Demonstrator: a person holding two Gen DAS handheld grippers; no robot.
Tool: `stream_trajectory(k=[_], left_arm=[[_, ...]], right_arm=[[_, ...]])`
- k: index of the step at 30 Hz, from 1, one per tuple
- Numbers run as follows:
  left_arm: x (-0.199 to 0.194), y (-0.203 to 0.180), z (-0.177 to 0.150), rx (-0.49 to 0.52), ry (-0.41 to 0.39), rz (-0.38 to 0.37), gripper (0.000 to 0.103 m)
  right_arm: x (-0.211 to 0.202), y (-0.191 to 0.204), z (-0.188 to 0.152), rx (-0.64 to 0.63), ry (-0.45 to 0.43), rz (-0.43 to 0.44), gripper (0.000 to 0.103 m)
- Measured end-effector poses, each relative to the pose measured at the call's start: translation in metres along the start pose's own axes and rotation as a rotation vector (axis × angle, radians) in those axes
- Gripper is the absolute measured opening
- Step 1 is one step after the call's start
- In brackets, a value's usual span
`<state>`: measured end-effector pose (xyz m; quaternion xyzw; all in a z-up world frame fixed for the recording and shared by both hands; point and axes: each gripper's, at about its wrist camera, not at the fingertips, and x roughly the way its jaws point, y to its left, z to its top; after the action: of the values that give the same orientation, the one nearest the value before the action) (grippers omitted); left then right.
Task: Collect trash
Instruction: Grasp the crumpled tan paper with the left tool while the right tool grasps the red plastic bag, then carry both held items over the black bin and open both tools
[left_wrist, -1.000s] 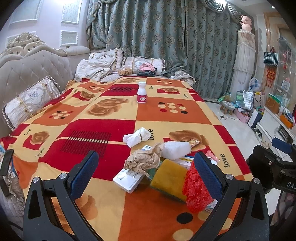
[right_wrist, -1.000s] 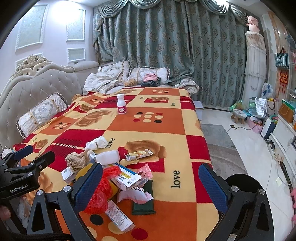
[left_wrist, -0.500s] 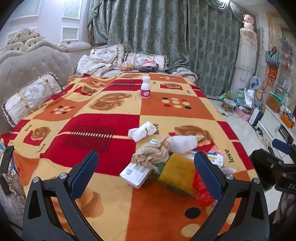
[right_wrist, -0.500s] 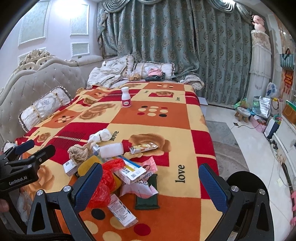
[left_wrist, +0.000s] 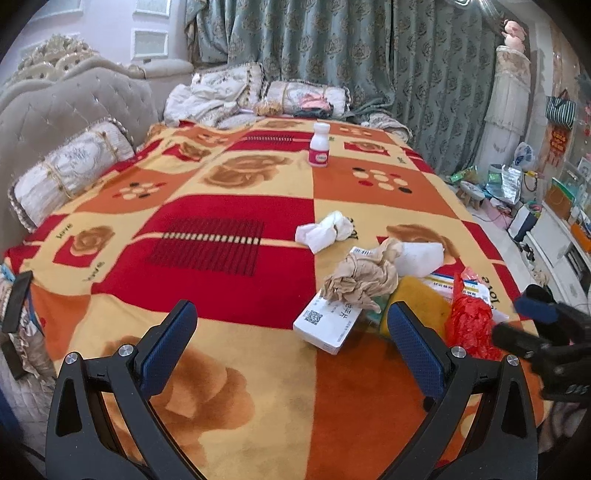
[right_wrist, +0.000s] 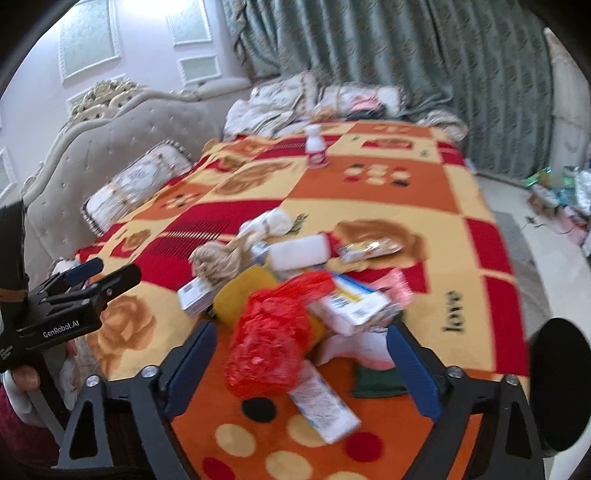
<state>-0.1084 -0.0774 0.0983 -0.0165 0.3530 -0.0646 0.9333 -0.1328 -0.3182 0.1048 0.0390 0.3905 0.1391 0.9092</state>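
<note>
A heap of trash lies on the patterned blanket (left_wrist: 229, 236): crumpled brown paper (left_wrist: 360, 277), a white box (left_wrist: 328, 321), a white tissue (left_wrist: 325, 229), a yellow pad (left_wrist: 421, 299) and a red plastic bag (right_wrist: 269, 339). My right gripper (right_wrist: 303, 369) hangs low over the heap with its jaws closing. The red bag lies between them, clear of both pads. Beside the bag are a white packet (right_wrist: 325, 406) and a dark green packet (right_wrist: 373, 380). My left gripper (left_wrist: 291, 343) stands open just short of the white box, nothing between its fingers.
A white bottle with a pink label (left_wrist: 319, 146) stands upright far back on the blanket. Pillows (left_wrist: 70, 173) line the padded headboard at left. A black round object (right_wrist: 557, 384) sits past the bed's right edge. Clutter covers the floor at right.
Both grippers have come forward and down toward the heap. The right jaws have narrowed a little, and the red bag now lies between them.
</note>
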Motion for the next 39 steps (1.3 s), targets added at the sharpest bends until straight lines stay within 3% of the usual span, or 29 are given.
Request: stream_trajectory(k=[4, 6, 7, 12, 14, 16, 17, 18, 19, 28, 39], left_arm=[[0.012, -0.006, 0.007, 0.009, 0.005, -0.011, 0.102], [0.022, -0.010, 0.014, 0.016, 0.015, -0.020, 0.102], [0.026, -0.011, 0.016, 0.018, 0.020, -0.026, 0.102], [0.052, -0.027, 0.029, 0.052, 0.050, -0.059, 0.099], [0.061, -0.031, 0.031, 0.072, 0.073, -0.066, 0.083], [0.070, -0.036, 0.032, 0.079, 0.109, -0.084, 0.057], [0.073, -0.037, 0.032, 0.079, 0.127, -0.101, 0.050], [0.076, -0.038, 0.032, 0.078, 0.143, -0.112, 0.035], [0.076, -0.038, 0.032, 0.076, 0.155, -0.119, 0.029], [0.032, -0.043, 0.047, 0.053, 0.107, -0.191, 0.025], [-0.001, -0.137, 0.056, 0.143, 0.089, -0.343, 0.025]], right_arm=[[0.029, 0.003, 0.000, 0.015, 0.055, 0.053, 0.076], [0.042, 0.002, 0.000, 0.028, 0.086, 0.078, 0.053], [0.046, 0.001, 0.000, 0.035, 0.099, 0.094, 0.048], [0.044, -0.005, -0.003, 0.057, 0.103, 0.128, 0.044], [0.034, -0.006, -0.002, 0.053, 0.090, 0.134, 0.043], [0.025, -0.009, -0.001, 0.050, 0.070, 0.129, 0.043], [0.020, -0.011, 0.000, 0.053, 0.061, 0.129, 0.043], [0.016, -0.014, 0.001, 0.055, 0.053, 0.131, 0.043], [0.011, -0.016, 0.002, 0.056, 0.043, 0.129, 0.043], [-0.024, -0.044, 0.005, 0.059, -0.024, 0.082, 0.043], [-0.059, -0.101, -0.016, 0.115, -0.044, -0.061, 0.043]])
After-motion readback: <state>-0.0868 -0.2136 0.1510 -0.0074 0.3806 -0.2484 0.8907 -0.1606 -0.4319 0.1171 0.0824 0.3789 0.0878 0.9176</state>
